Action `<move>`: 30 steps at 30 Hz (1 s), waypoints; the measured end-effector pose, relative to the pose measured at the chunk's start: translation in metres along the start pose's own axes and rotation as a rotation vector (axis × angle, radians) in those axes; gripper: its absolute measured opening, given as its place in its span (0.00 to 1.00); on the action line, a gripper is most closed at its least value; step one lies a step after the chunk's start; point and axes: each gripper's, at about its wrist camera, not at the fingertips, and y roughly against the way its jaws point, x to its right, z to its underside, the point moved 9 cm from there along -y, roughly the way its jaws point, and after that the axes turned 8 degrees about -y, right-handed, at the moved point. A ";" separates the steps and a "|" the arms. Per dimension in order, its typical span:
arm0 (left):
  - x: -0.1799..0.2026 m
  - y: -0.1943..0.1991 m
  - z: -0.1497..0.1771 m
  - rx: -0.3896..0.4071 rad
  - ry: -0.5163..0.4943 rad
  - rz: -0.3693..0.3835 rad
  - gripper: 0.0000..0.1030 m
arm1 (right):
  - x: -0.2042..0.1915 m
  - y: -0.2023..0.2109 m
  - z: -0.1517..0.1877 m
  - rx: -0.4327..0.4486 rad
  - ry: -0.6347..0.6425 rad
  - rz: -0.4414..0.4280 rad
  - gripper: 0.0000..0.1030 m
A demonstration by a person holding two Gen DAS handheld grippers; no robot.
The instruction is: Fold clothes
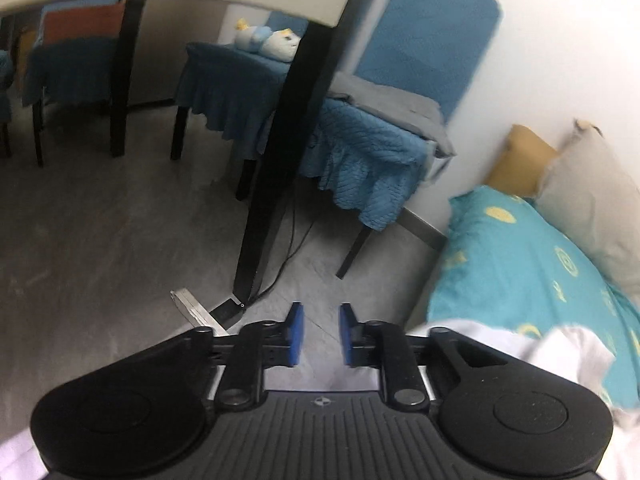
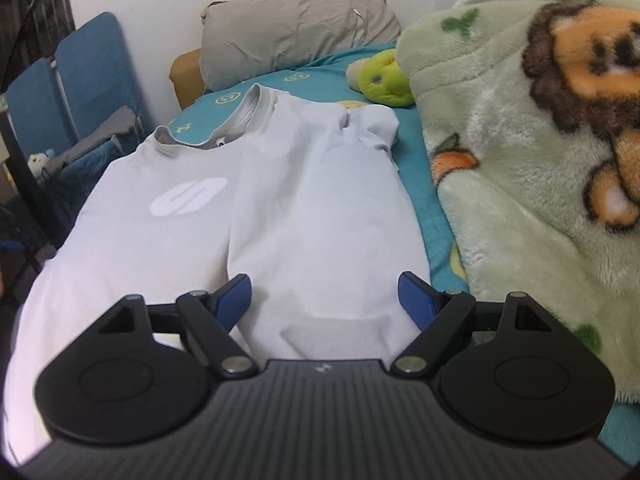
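We find the white T-shirt [image 2: 280, 200] lying flat on the teal bed sheet [image 2: 416, 128], collar toward the grey pillow [image 2: 296, 36] at the head of the bed. Its right side is folded over the chest, the fold edge running lengthwise down the middle, just beside the oval logo [image 2: 188, 201]. One short sleeve sits bunched at the far right corner, near the green plush toy [image 2: 384, 78].

The right gripper [image 2: 324, 300] hangs above the hem end of the shirt with its blue pads spread wide and nothing between them. The folded panel lies directly ahead of and beneath the gap; we cannot tell whether the pads touch the cloth.

The left gripper [image 1: 320, 334] points away from the bed, toward the grey floor [image 1: 100, 240] and a black table leg [image 1: 276, 160]. Its pads stand parted by a narrow gap, holding nothing. Only a rumpled white edge of the shirt shows at its lower right, beside the housing.

Relative to the shirt: the fleece lion blanket [image 2: 540, 140] rises close along its right edge, leaving a thin strip of sheet. The left edge hangs at the bed's side, facing the blue chairs [image 2: 80, 76]. Bare sheet lies between collar and pillow.
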 end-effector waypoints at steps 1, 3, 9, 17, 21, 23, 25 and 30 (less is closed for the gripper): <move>0.004 0.011 0.001 0.004 -0.038 0.014 0.37 | -0.001 -0.001 0.000 0.003 0.006 0.001 0.80; 0.017 0.042 0.004 0.020 -0.127 0.054 0.46 | 0.000 -0.001 -0.001 0.004 0.004 0.000 0.80; 0.060 0.167 0.039 0.081 -0.268 0.217 0.68 | -0.003 0.011 -0.005 0.003 0.002 -0.029 0.79; 0.100 0.286 0.116 0.161 -0.421 0.336 0.81 | -0.013 0.065 -0.028 0.075 0.008 -0.089 0.78; 0.098 0.311 0.151 0.167 -0.443 0.384 0.81 | -0.017 0.104 -0.044 0.133 -0.007 -0.127 0.78; 0.103 0.321 0.157 0.193 -0.480 0.418 0.82 | -0.019 0.120 -0.052 0.154 -0.014 -0.138 0.78; 0.107 0.328 0.161 0.213 -0.513 0.424 0.84 | -0.021 0.135 -0.058 0.171 -0.015 -0.142 0.78; 0.106 0.327 0.167 0.205 -0.524 0.412 0.85 | -0.017 0.153 -0.064 0.208 -0.009 -0.134 0.79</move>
